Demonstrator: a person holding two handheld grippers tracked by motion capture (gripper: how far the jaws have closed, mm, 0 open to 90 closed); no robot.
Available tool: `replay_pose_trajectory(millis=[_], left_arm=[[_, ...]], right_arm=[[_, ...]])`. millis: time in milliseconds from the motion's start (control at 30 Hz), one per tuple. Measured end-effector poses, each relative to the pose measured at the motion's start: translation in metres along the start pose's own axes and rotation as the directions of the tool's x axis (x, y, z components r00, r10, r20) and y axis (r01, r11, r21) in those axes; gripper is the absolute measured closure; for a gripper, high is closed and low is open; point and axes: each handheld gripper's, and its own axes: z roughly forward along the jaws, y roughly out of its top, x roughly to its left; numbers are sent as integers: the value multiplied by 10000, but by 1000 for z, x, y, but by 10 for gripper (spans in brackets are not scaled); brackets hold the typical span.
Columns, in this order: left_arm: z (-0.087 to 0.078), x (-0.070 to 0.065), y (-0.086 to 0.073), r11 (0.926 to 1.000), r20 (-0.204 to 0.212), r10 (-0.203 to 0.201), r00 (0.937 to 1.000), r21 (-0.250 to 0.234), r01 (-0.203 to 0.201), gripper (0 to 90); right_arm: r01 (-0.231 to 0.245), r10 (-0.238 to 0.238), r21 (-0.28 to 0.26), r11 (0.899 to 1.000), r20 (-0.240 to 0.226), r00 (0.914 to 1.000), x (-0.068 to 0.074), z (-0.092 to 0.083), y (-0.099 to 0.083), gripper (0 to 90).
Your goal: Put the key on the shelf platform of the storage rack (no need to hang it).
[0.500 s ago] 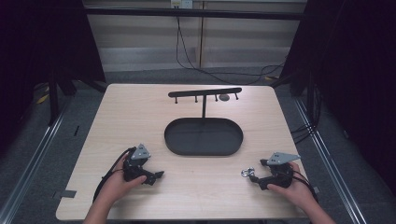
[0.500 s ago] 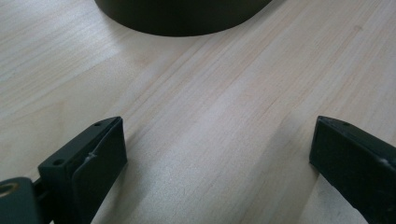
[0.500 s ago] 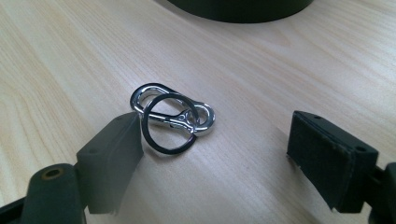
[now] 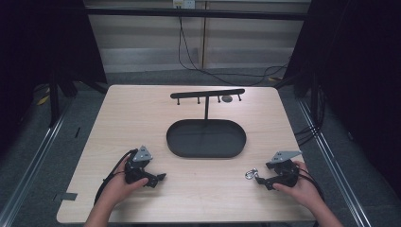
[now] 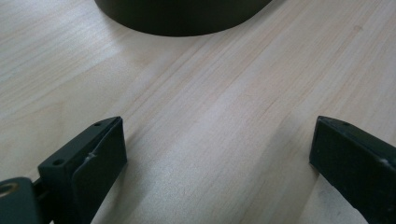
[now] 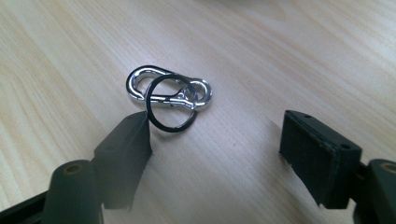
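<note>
On the table [image 4: 142,118], low in the high view, we see the left gripper [image 4: 158,178] standing wide with nothing between its jaws, well left of the work. The right gripper [image 6: 215,135], also wide, has one jaw touching the ring [image 6: 170,102] of the clip [image 6: 168,88] at lower right. We judge that closing off-centre could push the flat clip aside, so the jaws meet on nothing.

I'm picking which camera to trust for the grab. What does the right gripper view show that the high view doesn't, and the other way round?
Right gripper view: the clip is a silver carabiner with a dark ring through it, lying by one jaw of the open right tongs.

High view: the black tray, the hook rack, and the left tongs.

Both: the clip on the table, ahead of the right tongs.
</note>
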Motion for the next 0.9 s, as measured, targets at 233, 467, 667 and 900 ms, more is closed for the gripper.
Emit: replay_pose_trajectory(millis=[233,467,667,900], left_arm=[[0,0,0,10000,-1,0,10000,-2,0,35],[0,0,0,10000,-1,-5,10000,-2,5,34],[0,0,0,10000,-2,-4,10000,-3,4,35],[0,0,0,10000,-1,-2,10000,-1,2,35]], right_arm=[[465,-429,1136,9924,-345,9985,0,-1,14,296],[1072,-933,2045,9730,-763,9927,10,3,31,322],[1064,-889,2207,9695,-879,9922,13,7,40,339],[1153,-948,2362,9648,-964,9908,16,12,43,363]])
